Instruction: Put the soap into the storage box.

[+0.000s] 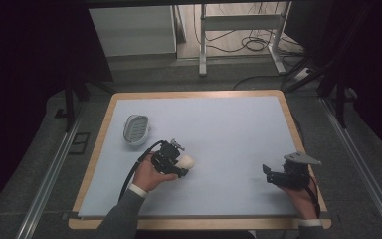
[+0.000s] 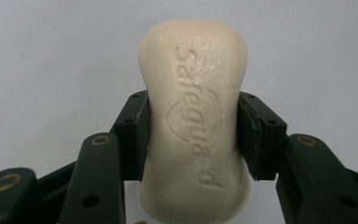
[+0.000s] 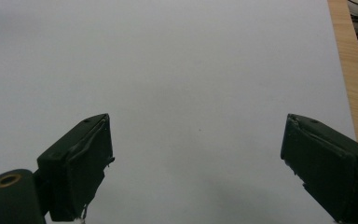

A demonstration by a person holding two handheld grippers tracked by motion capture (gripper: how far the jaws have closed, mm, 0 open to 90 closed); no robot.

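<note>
Left tongs [image 2: 193, 135] clamped on the soap bar [image 2: 193, 116]
Right tongs [image 3: 196, 163] wide open, nothing between them; soap dish [image 1: 136, 129] sits just past the left pair.

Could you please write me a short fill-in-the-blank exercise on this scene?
1. The left hand-held gripper is shut on a bar of ____.
2. The right hand-held gripper has its jaws ____, with nothing between them.
3. The soap dish holds ____ soap.

Missing words: soap; open; no
</note>
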